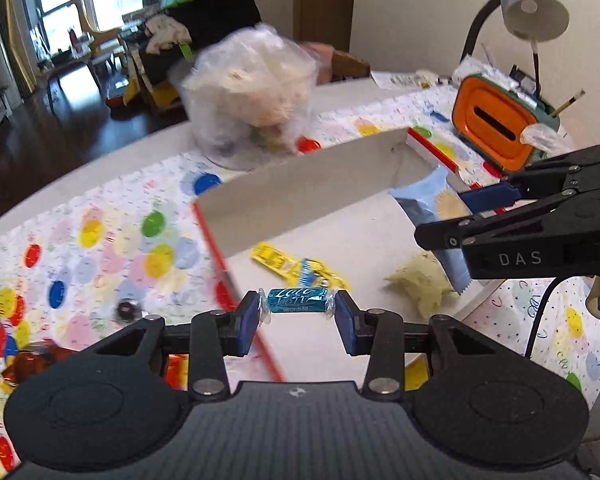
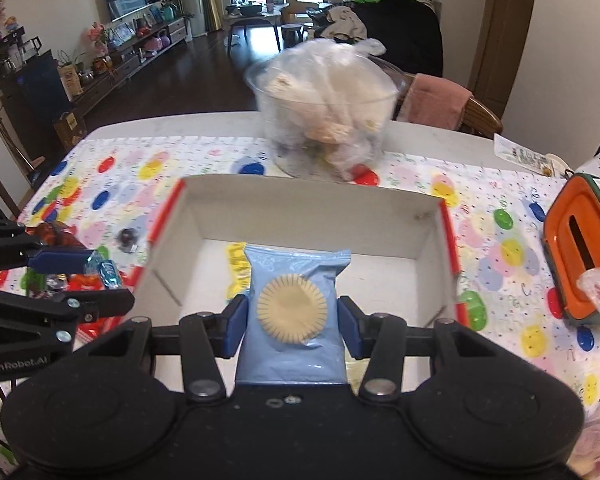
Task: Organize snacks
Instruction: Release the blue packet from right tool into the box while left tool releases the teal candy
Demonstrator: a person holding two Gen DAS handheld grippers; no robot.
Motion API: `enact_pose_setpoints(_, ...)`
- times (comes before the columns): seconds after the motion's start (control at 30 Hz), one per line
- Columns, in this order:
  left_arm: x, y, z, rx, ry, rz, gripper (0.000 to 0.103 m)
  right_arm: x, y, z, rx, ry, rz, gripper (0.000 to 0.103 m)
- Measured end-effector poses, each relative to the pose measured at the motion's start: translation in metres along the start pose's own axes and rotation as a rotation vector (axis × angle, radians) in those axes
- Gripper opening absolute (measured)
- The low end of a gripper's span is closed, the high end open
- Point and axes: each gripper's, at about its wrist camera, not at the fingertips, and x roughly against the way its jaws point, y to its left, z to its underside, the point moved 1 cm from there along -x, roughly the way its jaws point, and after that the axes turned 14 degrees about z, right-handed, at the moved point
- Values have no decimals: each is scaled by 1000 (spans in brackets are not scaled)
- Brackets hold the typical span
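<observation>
My left gripper (image 1: 297, 312) is shut on a teal wrapped candy (image 1: 298, 300) by its twisted ends, held over the near left edge of the white box (image 1: 300, 188). It also shows in the right wrist view (image 2: 96, 276) with the candy (image 2: 107, 272). My right gripper (image 2: 292, 316) stands with its fingers (image 2: 236, 326) apart on either side of a light blue cookie packet (image 2: 296, 312) that lies in the box (image 2: 312, 216). From the left wrist view the right gripper (image 1: 472, 216) sits over that packet (image 1: 432, 200). A yellow packet (image 1: 284, 260) and a pale green snack (image 1: 420, 284) lie in the box.
A clear tub of bagged snacks (image 2: 324, 116) stands behind the box on the balloon-print tablecloth (image 2: 112, 196). An orange tissue box (image 2: 580, 264) and a grey desk lamp (image 1: 532, 4) are at the right. Red-wrapped snacks (image 2: 84, 284) and a dark round candy (image 2: 127, 238) lie left of the box.
</observation>
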Motion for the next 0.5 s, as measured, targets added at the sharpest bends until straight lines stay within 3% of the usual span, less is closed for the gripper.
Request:
enact_pose_setpoints(0.23,-46,-17,-15,21,104,-11,40,-38,-25,-2,16,62,1,47)
enact_pose_setpoints(0.5,-86,-18,-25,95,188,-8,40,-81,-26,-8,82,127,-2,47)
